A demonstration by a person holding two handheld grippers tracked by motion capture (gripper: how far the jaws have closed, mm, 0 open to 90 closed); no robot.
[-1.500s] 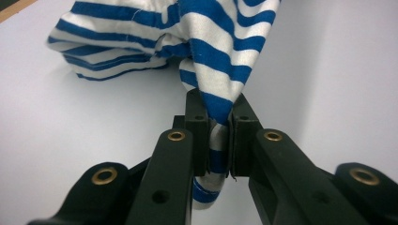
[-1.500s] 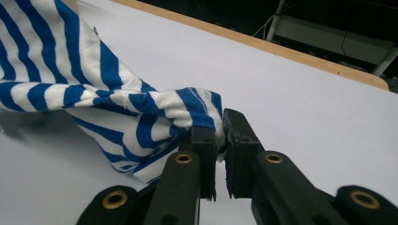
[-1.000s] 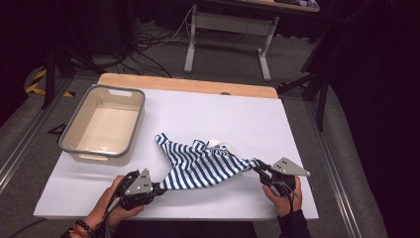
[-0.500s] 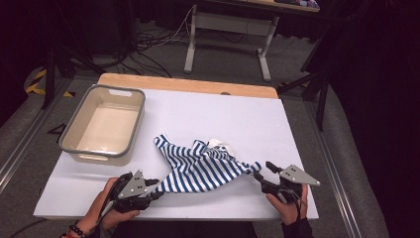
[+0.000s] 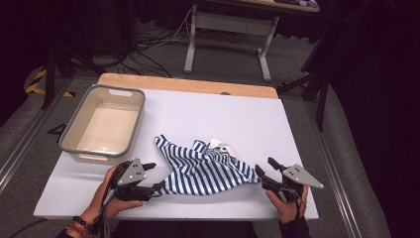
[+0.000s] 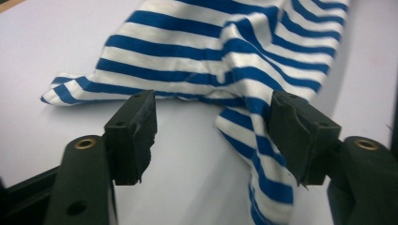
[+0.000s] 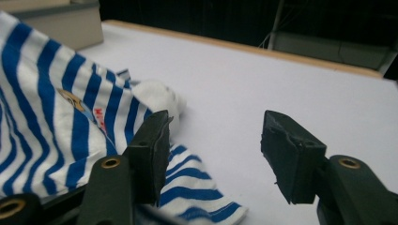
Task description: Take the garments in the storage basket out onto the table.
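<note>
Both grippers, left [image 5: 157,184] and right [image 5: 258,174], just opened their fingers wide, dropping the striped shirt [image 5: 208,166] slack on the worktop [image 5: 257,119]; regrasp next, probably.

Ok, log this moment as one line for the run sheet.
left gripper: open, jaws just opened | right gripper: open | striped shirt: released, crumpled on table | bin: empty

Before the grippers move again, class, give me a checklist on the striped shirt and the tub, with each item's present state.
1. Left gripper let go of the striped shirt: ok, jaws have just been opening, cloth beside one pad.
2. Right gripper let go: ok, jaws apart.
3. Shirt lies on the table: ok.
4. Shirt spread flat: not ok, bunched.
5. Tub empty: ok.
</note>
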